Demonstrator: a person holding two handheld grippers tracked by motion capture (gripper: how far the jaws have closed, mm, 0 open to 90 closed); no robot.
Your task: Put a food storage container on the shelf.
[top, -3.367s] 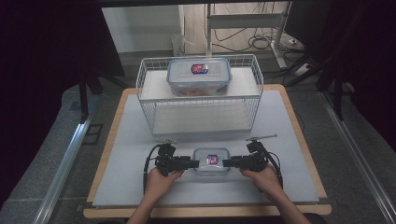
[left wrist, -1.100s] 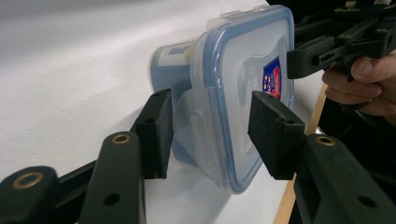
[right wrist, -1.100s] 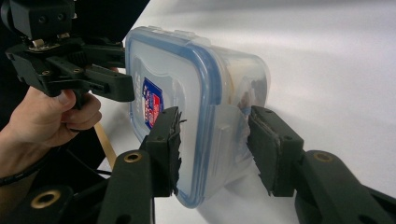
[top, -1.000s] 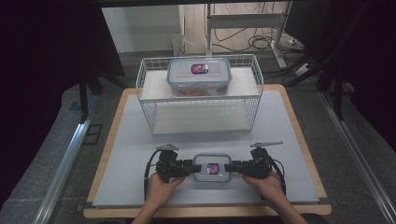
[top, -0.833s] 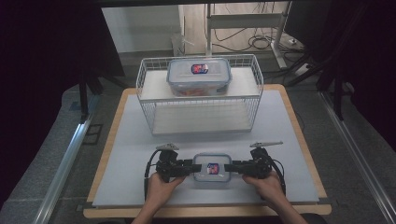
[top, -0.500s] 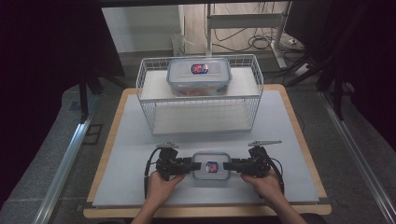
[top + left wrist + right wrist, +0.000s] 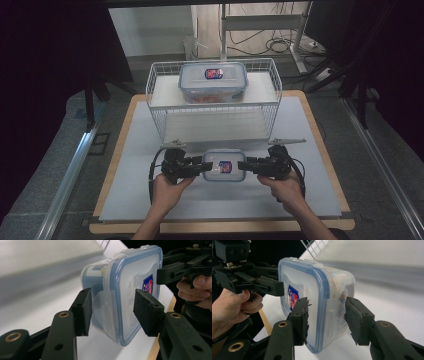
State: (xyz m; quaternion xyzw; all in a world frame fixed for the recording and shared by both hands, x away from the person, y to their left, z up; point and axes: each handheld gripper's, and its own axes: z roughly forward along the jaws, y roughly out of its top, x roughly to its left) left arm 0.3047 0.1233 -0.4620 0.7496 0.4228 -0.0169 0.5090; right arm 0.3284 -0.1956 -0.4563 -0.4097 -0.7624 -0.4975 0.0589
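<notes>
small lidded box (image 7: 224,165) on table (image 7: 150,210), l tongs (image 7: 200,167) & r tongs (image 7: 244,166) agape round its ends

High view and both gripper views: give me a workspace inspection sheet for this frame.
Surface: white mat on a wood-edged table.
Job's things: small lidded container near the front edge; larger container on top of the white wire rack.
Clutter: nothing seen.
Grippers: left gripper and right gripper at opposite ends of the small container, jaws straddling its latches; whether they touch it is unclear.
Cables: black loops at each gripper; more on the floor behind.
Surroundings: dark curtains, metal frame legs.
</notes>
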